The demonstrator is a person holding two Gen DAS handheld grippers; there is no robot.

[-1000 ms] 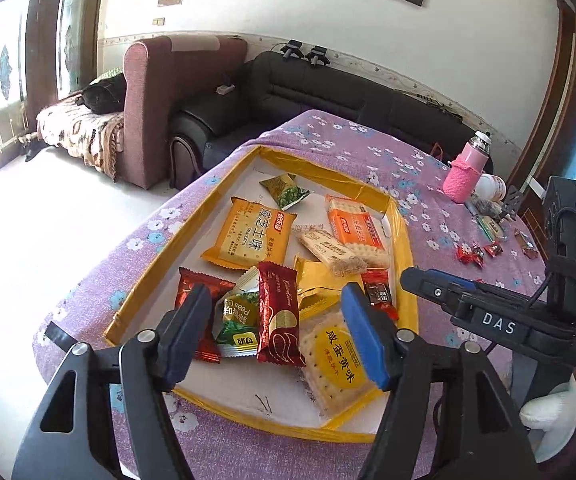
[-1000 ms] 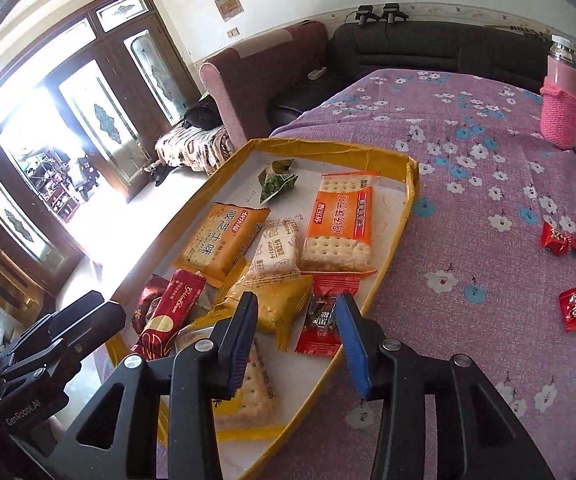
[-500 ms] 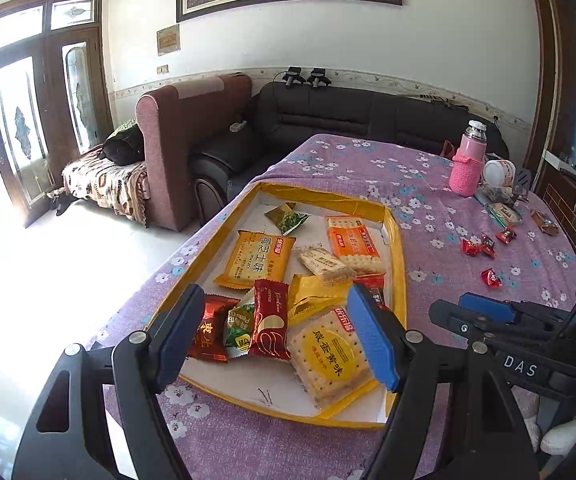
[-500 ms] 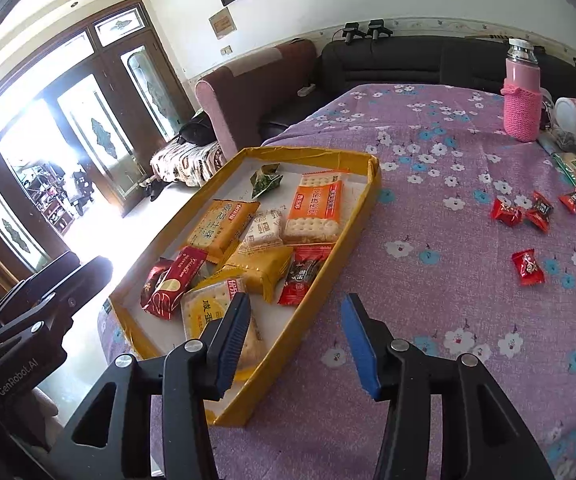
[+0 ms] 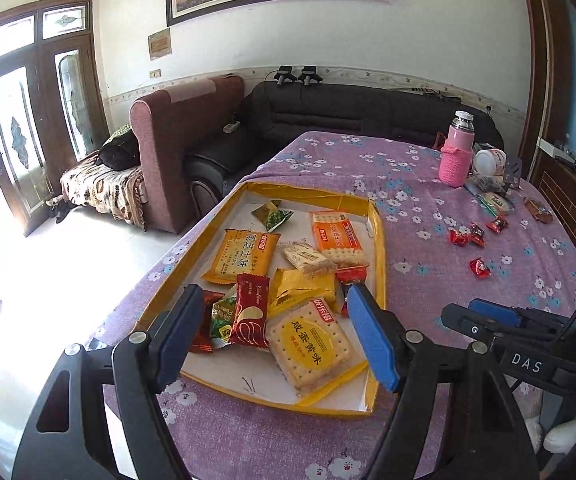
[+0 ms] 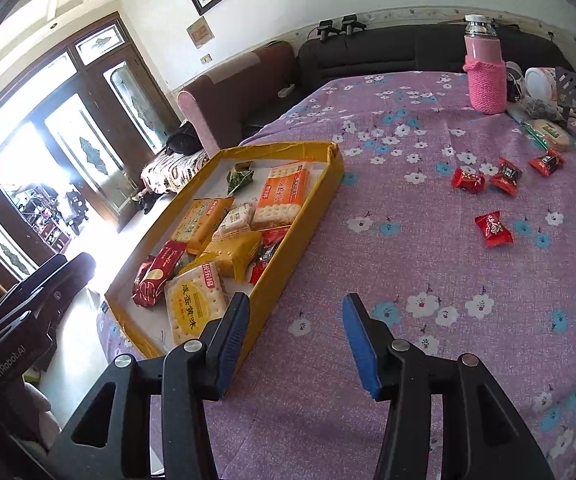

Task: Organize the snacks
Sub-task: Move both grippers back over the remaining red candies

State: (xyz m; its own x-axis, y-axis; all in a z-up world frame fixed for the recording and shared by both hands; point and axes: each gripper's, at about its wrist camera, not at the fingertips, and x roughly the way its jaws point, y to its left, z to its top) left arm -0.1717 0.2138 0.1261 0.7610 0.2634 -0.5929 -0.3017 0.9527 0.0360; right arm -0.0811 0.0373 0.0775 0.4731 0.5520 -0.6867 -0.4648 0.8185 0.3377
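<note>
Snack packets are gathered in the yellow-rimmed tray (image 5: 380, 240) at the left of the purple floral surface (image 6: 408, 240). Red wrapped candies (image 6: 493, 229) are scattered at the far right. The left hand-held gripper (image 5: 273, 334) is held wide and empty; the right hand-held gripper (image 6: 294, 344) is spread partway, nothing gripped.

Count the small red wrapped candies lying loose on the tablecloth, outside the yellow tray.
4. Three sit in a row toward the far right: one, one, one. The fourth lies alone, nearer the camera. More may hide among the clutter by the pink bottle.
</note>
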